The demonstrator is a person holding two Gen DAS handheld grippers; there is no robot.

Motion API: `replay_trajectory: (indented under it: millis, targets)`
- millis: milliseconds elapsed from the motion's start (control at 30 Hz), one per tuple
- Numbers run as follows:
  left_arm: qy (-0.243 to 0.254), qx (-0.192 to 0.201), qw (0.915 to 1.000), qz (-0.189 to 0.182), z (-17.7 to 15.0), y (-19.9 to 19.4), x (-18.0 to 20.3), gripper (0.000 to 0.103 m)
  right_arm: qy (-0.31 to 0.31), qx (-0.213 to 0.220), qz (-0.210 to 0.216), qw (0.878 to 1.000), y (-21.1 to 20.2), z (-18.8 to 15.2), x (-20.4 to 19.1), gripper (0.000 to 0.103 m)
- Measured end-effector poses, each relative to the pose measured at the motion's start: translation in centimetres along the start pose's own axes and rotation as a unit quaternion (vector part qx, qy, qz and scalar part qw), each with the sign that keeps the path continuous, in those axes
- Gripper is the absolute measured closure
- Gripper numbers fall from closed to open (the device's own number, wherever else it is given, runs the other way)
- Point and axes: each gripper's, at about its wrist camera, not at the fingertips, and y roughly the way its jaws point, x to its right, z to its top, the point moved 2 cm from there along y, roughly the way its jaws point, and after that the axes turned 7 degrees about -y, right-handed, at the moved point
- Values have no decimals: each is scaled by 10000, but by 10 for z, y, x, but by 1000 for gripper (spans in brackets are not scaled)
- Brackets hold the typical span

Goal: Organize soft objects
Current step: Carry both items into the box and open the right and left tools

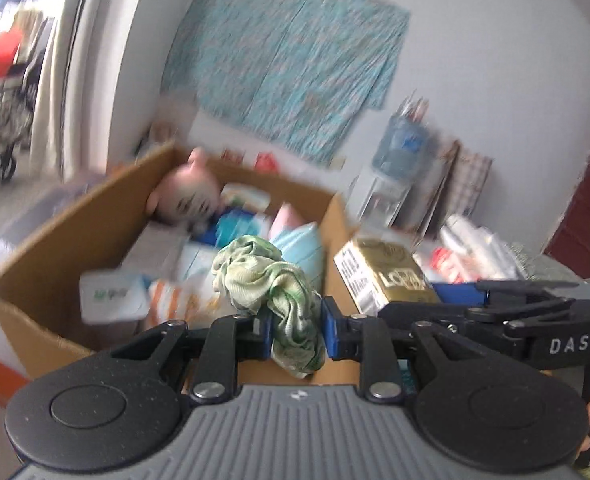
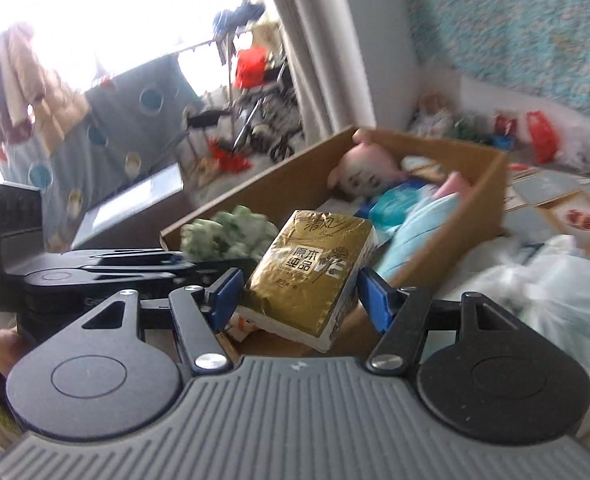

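Note:
My left gripper (image 1: 297, 334) is shut on a crumpled green and white cloth (image 1: 271, 280), held above the near edge of an open cardboard box (image 1: 55, 240). My right gripper (image 2: 301, 298) is shut on a gold tissue pack (image 2: 315, 268), tilted, above the same box (image 2: 491, 196). Each gripper shows in the other's view: the tissue pack (image 1: 379, 276) to the right of the cloth, the green cloth (image 2: 231, 236) to the left of the pack. Inside the box lie a pink plush doll (image 1: 187, 196), a light blue soft bundle (image 1: 301, 246) and several packets.
A patterned teal cloth (image 1: 291, 60) hangs on the wall behind the box. A water bottle on a stand (image 1: 399, 152) and bags stand at the right. White plastic bags (image 2: 543, 284) lie right of the box. A drying rack with clothes (image 2: 231, 40) stands by the window.

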Motion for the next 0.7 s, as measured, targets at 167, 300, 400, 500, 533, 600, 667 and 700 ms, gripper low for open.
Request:
replay_trajectory:
  millis: [167, 300, 400, 500, 533, 600, 667, 700]
  targets:
    - [-314, -505, 9982, -35, -1, 29, -26, 76, -147, -259, 55, 9995, 21, 4, -8, 40]
    - [-335, -580, 9977, 87, -5, 38, -38, 72, -204, -374, -11, 9991, 27, 9, -3, 40]
    - [-281, -611, 9976, 165, -4, 43, -38, 64, -253, -520, -12, 9983, 34, 8, 5, 39]
    - [-304, -688, 9972, 15, -3, 42, -38, 55, -317, -684, -10, 9971, 37, 7, 7, 39]
    - [-306, -681, 9972, -31, -2, 43, -38, 49, -348, -730, -13, 9967, 38, 7, 7, 39]
    - [-340, -591, 9977, -52, -2, 40, -37, 45, -413, -827, -39, 9957, 44, 7, 9, 39]
    - [-382, -485, 9981, -9, 0, 36, -38, 44, -480, -863, -55, 9951, 45, 8, 9, 40]
    - [-428, -433, 9981, 12, 1, 34, -39, 44, -497, -870, -53, 9950, 44, 8, 9, 40]
